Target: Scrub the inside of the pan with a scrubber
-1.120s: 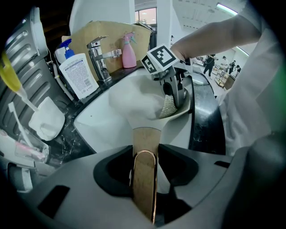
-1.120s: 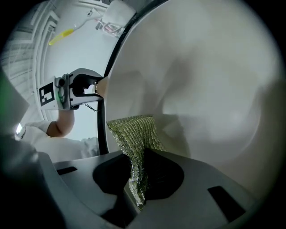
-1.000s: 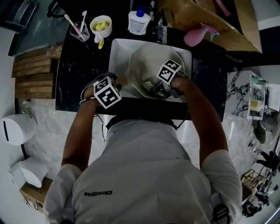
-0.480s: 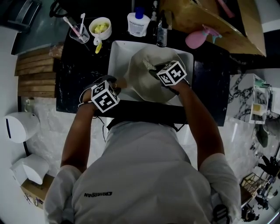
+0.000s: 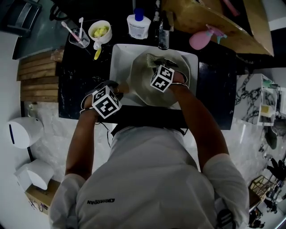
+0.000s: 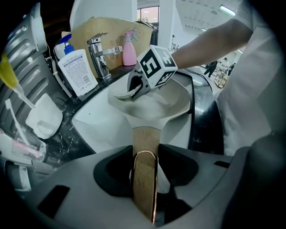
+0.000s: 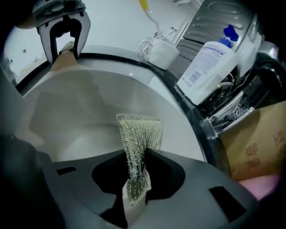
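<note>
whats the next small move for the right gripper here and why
Probably lower the right gripper a little so the scrubber presses on the pale inside wall of the pan, ready for a stroke. Its free end stands over that wall, contact unclear. The left gripper is clamped on the wooden handle, so the pan should hold steady.

This is a wash-up corner of the kitchen or bathroom kind. A white sink (image 5: 118, 67) sits in a dark marbled worktop (image 5: 76, 85), with a chrome tap (image 6: 99, 51) behind it. A pump bottle (image 5: 137, 23), a pink spray bottle (image 5: 200, 38) and a cup of toothbrushes (image 5: 80, 35) stand alongside. Beyond, the left gripper view shows a wide, bright hall with ceiling lights (image 6: 227, 10).
</note>
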